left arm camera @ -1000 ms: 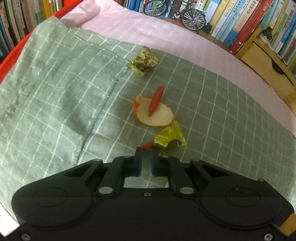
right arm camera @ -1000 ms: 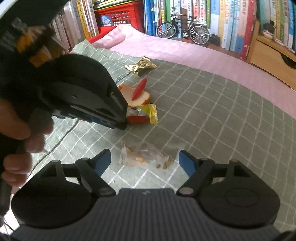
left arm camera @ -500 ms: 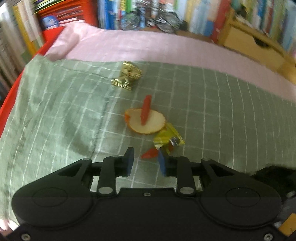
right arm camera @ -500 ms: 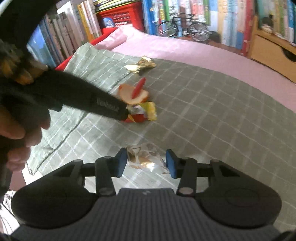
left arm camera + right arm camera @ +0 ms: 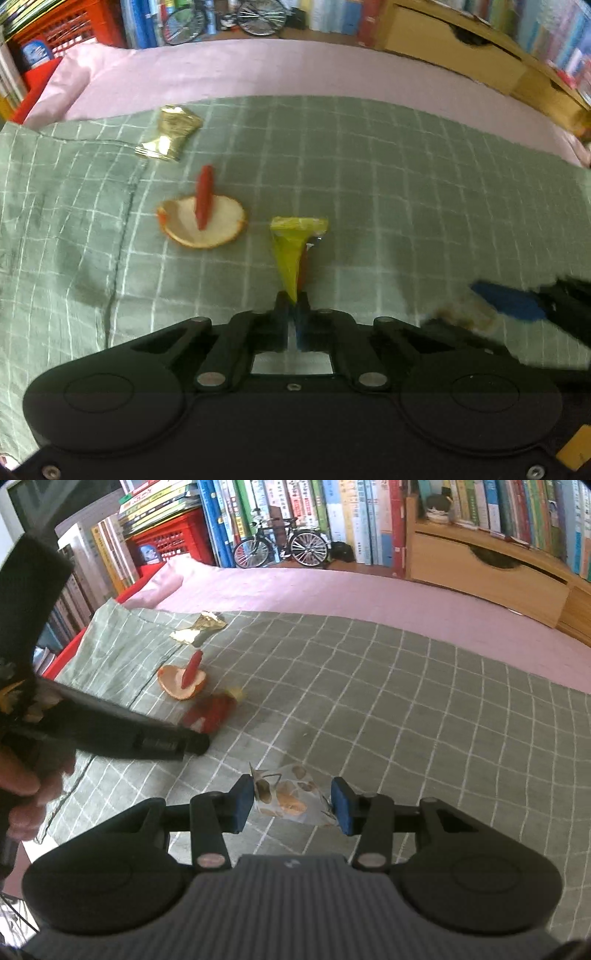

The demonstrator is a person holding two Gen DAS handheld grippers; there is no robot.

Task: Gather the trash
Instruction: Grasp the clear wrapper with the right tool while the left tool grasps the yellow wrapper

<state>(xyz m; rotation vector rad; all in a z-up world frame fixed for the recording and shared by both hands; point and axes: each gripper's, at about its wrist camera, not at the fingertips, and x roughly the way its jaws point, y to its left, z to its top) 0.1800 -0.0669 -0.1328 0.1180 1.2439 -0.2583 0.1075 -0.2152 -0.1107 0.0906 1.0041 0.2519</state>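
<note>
While the left gripper (image 5: 292,300) pinches the narrow end of a yellow wrapper (image 5: 293,248), its jaws fully closed on it, the right gripper (image 5: 293,803) clamps a clear bag (image 5: 291,797) of what look like orange scraps, both blue pads pressing its sides. Beyond them, on the green checked cloth (image 5: 388,709), lie a peel (image 5: 203,225) with a red piece (image 5: 204,196) across it and a gold wrapper (image 5: 170,133) farther back.
</note>
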